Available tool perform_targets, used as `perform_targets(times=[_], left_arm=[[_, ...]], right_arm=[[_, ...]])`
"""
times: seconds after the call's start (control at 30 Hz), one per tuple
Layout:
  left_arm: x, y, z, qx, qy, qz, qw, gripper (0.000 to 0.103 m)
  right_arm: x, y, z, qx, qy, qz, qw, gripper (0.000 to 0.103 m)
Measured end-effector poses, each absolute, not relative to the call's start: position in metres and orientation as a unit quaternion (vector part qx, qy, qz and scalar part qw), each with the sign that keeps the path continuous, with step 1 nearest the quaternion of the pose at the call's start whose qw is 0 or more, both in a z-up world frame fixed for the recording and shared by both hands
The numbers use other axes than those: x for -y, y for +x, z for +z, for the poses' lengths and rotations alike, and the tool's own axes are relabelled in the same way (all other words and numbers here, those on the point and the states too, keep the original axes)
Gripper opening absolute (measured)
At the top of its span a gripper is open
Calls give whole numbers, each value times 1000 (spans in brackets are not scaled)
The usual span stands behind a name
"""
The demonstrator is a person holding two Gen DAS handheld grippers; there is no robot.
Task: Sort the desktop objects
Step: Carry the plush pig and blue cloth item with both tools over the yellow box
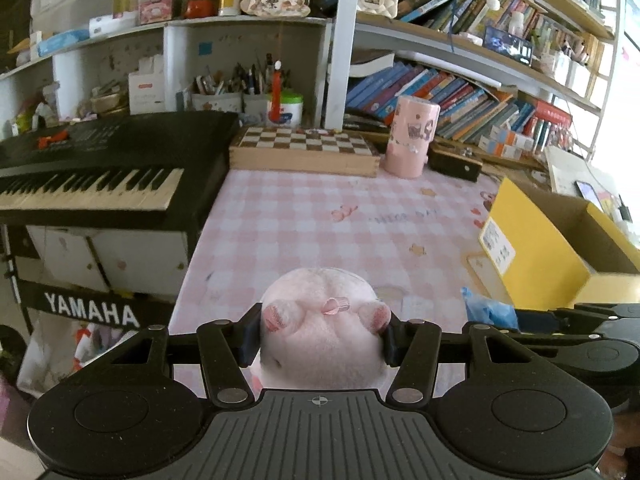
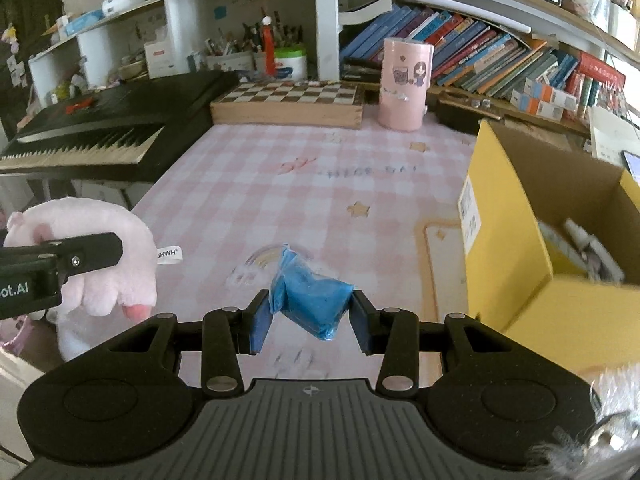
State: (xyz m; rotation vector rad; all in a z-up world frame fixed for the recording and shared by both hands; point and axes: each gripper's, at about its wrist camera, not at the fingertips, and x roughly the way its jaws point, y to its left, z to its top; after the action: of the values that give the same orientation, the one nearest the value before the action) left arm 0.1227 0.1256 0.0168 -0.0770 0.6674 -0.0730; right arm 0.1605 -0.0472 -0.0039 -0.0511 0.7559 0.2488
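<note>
My left tool point(image 1: 322, 334) squeezes a fuzzy pink plush toy point(image 1: 320, 320). My right tool point(image 2: 308, 316) pinches a crinkly blue plastic pouch point(image 2: 310, 298), left of the yellow cardboard box point(image 2: 516, 264).

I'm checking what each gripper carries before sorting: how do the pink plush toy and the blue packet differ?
The pink plush toy is fluffy and rounded; the blue packet is smooth, crinkled plastic. The plush toy bulges well past the left gripper, while the blue packet barely fills the gap in the right gripper. The plush toy is pale pink with darker paws; the packet is solid blue. Both are soft, clamped between gripper fingers and held above the pink checked tablecloth.
</note>
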Motion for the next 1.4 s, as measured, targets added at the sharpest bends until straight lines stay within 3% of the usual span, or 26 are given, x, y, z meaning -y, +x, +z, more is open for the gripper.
perform_targets(times=[0.5, 1.4], left_arm=[[-125, 58, 4, -350, -4, -88, 933, 55], [-12, 59, 6, -333, 61, -239, 910, 55]], right_arm=[[43, 68, -20, -385, 6, 84, 919, 39], [148, 21, -17, -381, 71, -66, 920, 39]])
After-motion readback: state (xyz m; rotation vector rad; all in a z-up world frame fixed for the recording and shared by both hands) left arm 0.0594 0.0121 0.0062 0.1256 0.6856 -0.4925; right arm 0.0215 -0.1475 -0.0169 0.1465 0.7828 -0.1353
